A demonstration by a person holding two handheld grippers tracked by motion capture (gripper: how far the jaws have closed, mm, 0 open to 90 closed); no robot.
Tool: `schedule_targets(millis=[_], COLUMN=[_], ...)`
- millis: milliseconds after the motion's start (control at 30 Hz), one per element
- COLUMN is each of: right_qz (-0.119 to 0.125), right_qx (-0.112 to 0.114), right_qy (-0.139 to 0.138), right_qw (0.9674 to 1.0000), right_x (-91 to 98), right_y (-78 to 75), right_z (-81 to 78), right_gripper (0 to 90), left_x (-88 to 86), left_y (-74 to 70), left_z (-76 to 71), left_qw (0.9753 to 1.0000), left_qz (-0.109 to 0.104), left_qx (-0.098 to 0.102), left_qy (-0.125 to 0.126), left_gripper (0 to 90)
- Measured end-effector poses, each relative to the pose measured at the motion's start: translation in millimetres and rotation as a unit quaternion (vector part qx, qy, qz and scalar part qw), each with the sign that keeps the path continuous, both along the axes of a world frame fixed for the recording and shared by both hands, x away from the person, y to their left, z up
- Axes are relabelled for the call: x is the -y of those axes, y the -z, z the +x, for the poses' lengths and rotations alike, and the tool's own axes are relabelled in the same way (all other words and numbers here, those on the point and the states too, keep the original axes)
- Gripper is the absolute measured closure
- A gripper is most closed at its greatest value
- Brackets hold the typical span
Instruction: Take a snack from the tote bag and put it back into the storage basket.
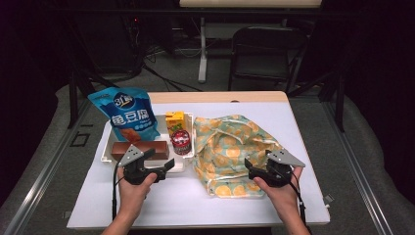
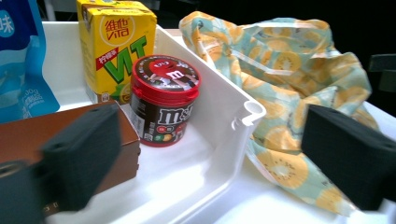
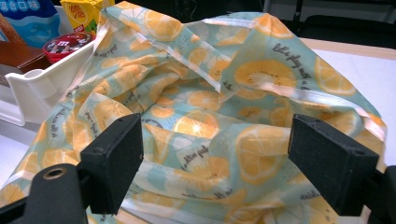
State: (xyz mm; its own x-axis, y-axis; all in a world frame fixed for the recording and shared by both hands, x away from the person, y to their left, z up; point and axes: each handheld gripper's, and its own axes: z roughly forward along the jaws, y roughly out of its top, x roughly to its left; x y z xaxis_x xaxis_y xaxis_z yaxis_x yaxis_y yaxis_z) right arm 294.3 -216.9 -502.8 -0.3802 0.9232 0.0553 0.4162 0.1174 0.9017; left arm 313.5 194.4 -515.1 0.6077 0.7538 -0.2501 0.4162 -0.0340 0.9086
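The fruit-print bag (image 1: 230, 152) lies slumped just ahead of my right gripper (image 3: 215, 163), whose jaws are spread with only fabric beyond them, probably lining up to pinch the rim. My left gripper (image 2: 205, 158) is spread and empty, straddling the white tray (image 2: 233, 116) wall, with the M&M's tub (image 2: 163, 105) and brown box (image 2: 56, 135) close ahead for the next pick.

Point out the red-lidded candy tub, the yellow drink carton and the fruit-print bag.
candy tub (image 2: 164, 77), left gripper view, on its red lid.
drink carton (image 2: 117, 46), left gripper view, on its printed front face.
fruit-print bag (image 3: 261, 74), right gripper view, on an orange-slice print near the top fold.
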Motion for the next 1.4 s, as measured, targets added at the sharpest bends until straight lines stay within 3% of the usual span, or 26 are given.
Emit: schedule_targets(millis=[133, 600, 1033, 1200, 1400], right_qz=[0.003, -0.002, 0.007, -0.002, -0.002], right_qx=[0.0, -0.011, -0.015, -0.019, -0.019], right_qy=[0.003, 0.009, 0.028, 0.035, 0.039], right_qw=[1.0, 0.9999, 0.9995, 0.9992, 0.999], right_x=[6.1, 32.7, 58.2, 68.2, 69.1], right_y=[0.8, 11.8, 17.9, 21.2, 24.0], right_z=[-3.0, -16.2, -30.4, -34.6, -33.5], right_gripper=[17.0, 14.4, 14.1, 13.9, 13.7], left_x=[-7.7, -40.0, -64.3, -74.0, -76.0], left_y=[-0.9, -3.4, 4.0, 8.0, 10.0], left_z=[-4.6, -21.6, -32.4, -35.8, -35.2], left_qw=[0.9999, 0.9998, 0.9996, 0.9995, 0.9997], left_qz=[0.004, 0.01, 0.023, 0.026, 0.015], left_qx=[0.0, 0.019, 0.016, 0.011, 0.009], left_qy=[0.013, 0.006, -0.007, -0.013, -0.018], left_gripper=[0.0, 0.0, 0.0, 0.0, 0.0])
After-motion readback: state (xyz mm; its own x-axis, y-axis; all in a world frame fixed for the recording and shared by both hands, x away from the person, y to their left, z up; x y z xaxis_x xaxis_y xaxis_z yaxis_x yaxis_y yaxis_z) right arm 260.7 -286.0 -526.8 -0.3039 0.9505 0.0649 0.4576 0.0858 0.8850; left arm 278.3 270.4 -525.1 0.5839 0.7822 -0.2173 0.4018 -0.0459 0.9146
